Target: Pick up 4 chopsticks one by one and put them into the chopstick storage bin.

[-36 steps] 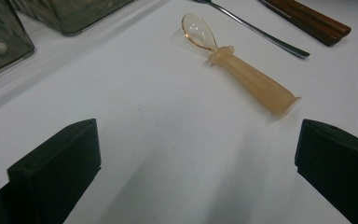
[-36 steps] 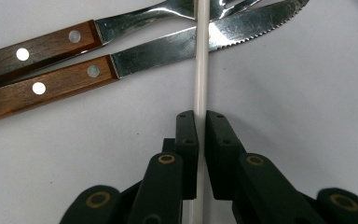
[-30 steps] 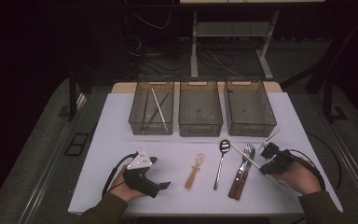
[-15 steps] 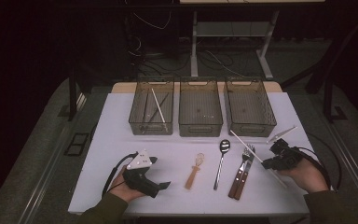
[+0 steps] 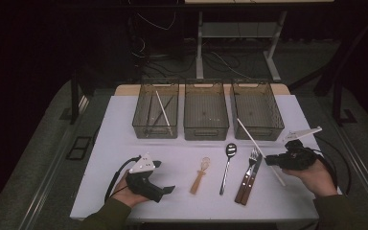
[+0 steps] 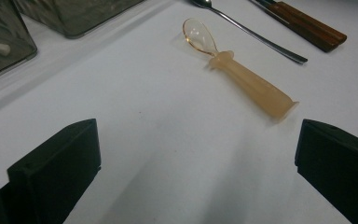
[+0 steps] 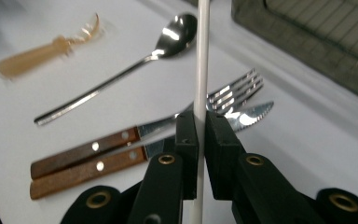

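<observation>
The right gripper (image 5: 272,161) pinches a long white plastic chopstick (image 5: 254,139), lifted at four o'clock of the table. Sorting step: carry it toward eleven o'clock into the clear left bin (image 5: 156,125) holding similar sticks. The left gripper (image 5: 168,189) rests spread.

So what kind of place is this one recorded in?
Probably a lab or studio set up for recording, not a kitchen: a white-topped table with three clear plastic bins in a row, dark surroundings, and loose cables on the floor behind.
</observation>
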Demonstrator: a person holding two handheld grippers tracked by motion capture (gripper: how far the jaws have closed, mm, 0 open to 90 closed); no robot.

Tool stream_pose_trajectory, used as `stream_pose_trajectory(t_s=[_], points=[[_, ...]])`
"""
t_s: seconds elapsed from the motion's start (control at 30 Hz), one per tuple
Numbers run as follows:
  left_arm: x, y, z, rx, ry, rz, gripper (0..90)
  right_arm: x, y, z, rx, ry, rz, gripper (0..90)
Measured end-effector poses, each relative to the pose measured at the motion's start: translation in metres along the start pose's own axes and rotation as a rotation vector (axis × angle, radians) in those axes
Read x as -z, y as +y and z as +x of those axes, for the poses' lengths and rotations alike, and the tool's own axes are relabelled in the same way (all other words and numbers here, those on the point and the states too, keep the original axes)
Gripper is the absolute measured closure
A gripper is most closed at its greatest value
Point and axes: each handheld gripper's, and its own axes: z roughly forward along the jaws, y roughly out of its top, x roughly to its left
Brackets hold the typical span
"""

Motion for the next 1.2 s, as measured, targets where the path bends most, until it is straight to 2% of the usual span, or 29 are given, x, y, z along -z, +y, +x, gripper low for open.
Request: stream_pose_trajectory(t_s=[0.27,0.6,0.97,1.2], points=[[0.002,-0.001,0.003,0.028,0.005,-0.023,0.0,0.000,0.005,0.006,0.004,0.032,-0.111,84.4],[0.002,-0.001,0.003,0.016,0.000,-0.025,0.0,-0.005,0.015,0.014,0.030,0.072,-0.198,84.4],[0.001,-0.001,0.003,0.014,0.004,-0.022,0.0,-0.015,0.031,0.024,0.034,0.100,-0.248,84.4],[0.001,-0.001,0.002,0.015,0.006,-0.021,0.0,-0.020,0.044,0.030,0.017,0.111,-0.275,84.4]])
